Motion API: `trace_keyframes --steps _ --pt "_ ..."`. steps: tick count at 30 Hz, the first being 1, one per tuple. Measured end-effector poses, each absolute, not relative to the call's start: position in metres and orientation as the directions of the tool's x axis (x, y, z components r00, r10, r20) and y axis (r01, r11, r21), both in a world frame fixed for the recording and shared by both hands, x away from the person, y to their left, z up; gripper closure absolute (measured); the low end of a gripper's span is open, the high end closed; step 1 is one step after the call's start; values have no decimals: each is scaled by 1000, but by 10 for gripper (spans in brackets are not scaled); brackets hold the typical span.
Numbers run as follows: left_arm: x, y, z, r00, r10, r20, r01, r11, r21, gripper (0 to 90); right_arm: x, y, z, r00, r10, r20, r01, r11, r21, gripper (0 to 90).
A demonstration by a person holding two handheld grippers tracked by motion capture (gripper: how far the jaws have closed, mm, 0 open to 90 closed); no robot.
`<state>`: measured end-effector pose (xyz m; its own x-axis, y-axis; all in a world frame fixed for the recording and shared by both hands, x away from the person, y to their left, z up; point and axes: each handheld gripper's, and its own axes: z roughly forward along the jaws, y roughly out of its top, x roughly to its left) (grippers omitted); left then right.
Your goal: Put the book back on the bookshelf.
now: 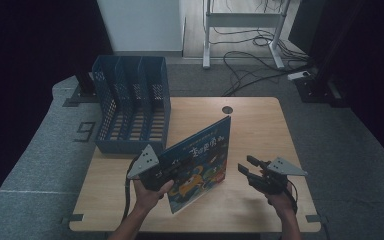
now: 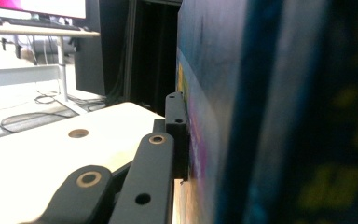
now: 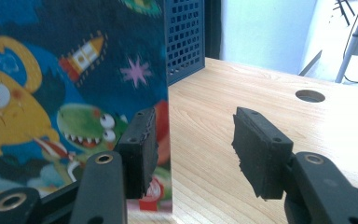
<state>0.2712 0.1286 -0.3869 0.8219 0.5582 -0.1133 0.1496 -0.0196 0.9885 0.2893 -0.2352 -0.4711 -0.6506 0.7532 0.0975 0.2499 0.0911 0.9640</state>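
File rack (image 1: 132, 105) at far left corner of surface (image 1: 260, 125). Book (image 1: 200, 160) on edge near front centre, leaning, just right of and in front of rack. Left tongs (image 1: 172, 167) clamped on book's left edge. Right tongs (image 1: 247, 167) right of book, apart from it. Cable hole (image 1: 227, 109) behind book.

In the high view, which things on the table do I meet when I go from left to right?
Blue file rack → left gripper → picture book → right gripper.
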Motion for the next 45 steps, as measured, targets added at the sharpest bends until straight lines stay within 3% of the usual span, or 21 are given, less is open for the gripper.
trace_keyframes --steps 20,45 --pt "267 156 -347 805 583 -107 118 20 993 822 297 -235 -485 -635 764 115 296 104 949 481" --pt "265 201 -319 760 640 -116 98 64 993 822 322 -216 -539 -494 859 135 532 175 829 440"
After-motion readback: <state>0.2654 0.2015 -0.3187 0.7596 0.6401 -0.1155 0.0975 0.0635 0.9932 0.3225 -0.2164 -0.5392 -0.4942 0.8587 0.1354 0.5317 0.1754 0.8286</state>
